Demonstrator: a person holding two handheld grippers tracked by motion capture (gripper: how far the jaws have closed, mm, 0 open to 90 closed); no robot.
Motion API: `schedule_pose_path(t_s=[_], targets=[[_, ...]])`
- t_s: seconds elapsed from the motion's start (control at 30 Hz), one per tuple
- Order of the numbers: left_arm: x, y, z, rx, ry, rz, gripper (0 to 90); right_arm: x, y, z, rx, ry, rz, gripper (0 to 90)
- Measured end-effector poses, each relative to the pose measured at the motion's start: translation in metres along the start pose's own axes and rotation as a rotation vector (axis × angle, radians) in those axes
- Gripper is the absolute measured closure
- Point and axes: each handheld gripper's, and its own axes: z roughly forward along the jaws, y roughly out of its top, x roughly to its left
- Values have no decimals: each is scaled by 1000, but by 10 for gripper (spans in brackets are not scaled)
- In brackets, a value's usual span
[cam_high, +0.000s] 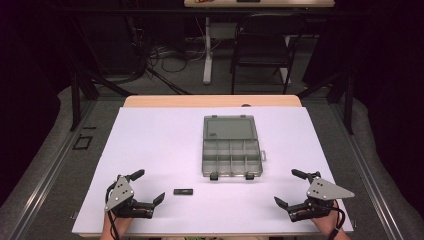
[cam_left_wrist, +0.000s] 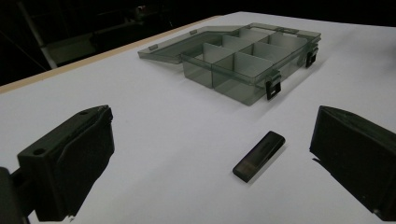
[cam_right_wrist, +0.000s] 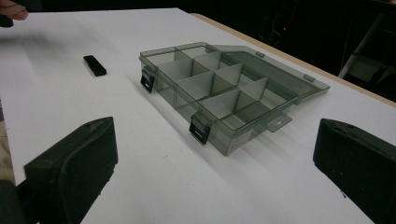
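A smoky clear compartment box (cam_high: 232, 159) lies open in the middle of the white table (cam_high: 150, 145), its lid (cam_high: 230, 127) folded flat away from me and its several compartments empty. A small black stick-shaped object (cam_high: 183, 191) rests on the table in front of the box, to its left. My left gripper (cam_high: 148, 186) sits open near the front left edge, just left of the black object (cam_left_wrist: 259, 156). My right gripper (cam_high: 290, 187) sits open at the front right, apart from the box (cam_right_wrist: 219, 93). The black object (cam_right_wrist: 95, 65) lies beyond the box's latches.
A black chair (cam_high: 262, 47) and a second table's leg (cam_high: 207, 50) stand on the floor beyond the far edge, with cables on the ground. The white sheet ends at a wooden strip (cam_high: 210, 101) at the back.
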Motion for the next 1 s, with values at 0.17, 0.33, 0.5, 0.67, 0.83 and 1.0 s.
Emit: schedule_pose_path(t_s=[0.17,0.33,0.5,0.67,0.83,1.0], targets=[[2,2,2,16,-9,0,0,0,0,2,10,5,-5,0],[4,5,7,53,-20,5,0,-2,-1,4,21,16,0,0],[7,9,12,77,-36,7,0,-3,-1,5,31,19,0,0],[11,14,17,124,-76,8,2,-5,-2,7,35,25,3,0],[14,17,22,143,-119,15,2,-5,-2,8,41,27,2,0],[17,20,36,187,-187,27,2,-5,-2,10,50,30,3,0]])
